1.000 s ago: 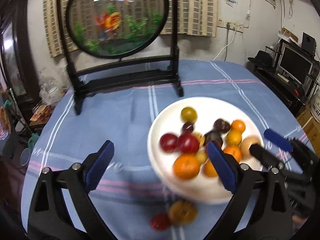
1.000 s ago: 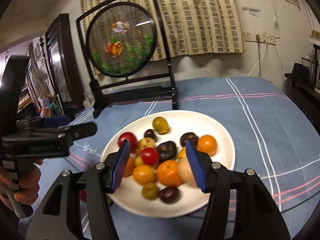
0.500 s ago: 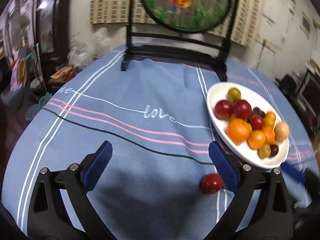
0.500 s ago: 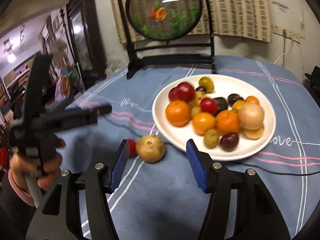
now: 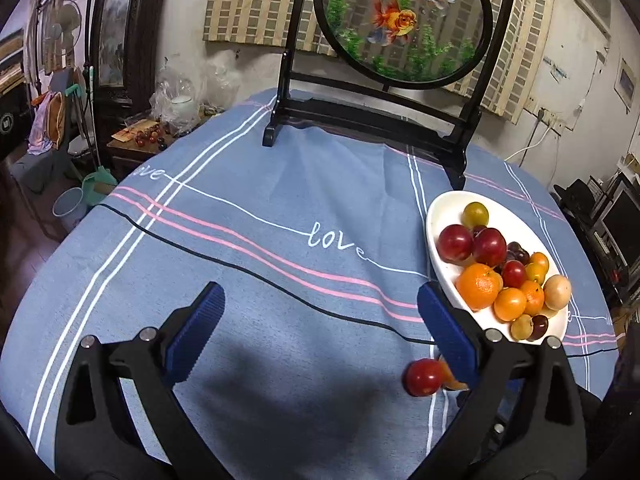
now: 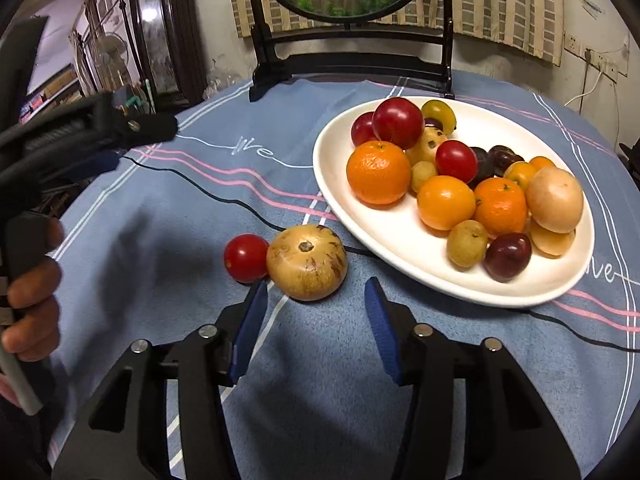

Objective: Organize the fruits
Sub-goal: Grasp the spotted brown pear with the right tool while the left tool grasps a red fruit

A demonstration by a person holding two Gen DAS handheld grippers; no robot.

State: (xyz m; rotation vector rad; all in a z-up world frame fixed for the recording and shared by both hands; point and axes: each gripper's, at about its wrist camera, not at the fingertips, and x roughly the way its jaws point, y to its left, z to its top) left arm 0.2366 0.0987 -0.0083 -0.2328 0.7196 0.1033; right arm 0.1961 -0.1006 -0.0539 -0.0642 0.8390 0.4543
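Fruit heaped on white plate (image 6: 332, 184); tan fruit (image 6: 306, 262) and red tomato (image 6: 246, 258) stranded on desk (image 6: 160, 216). Right hand-held gripper (image 6: 312, 324), jaws just narrowed but empty, aimed at tan fruit, likely for return. Left hand-held gripper (image 5: 316, 334) held wide, empty.

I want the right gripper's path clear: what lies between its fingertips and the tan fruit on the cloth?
Nothing but bare blue tablecloth, as the right wrist view shows. The right gripper is open just short of the tan fruit, with the red tomato touching the fruit's left side.
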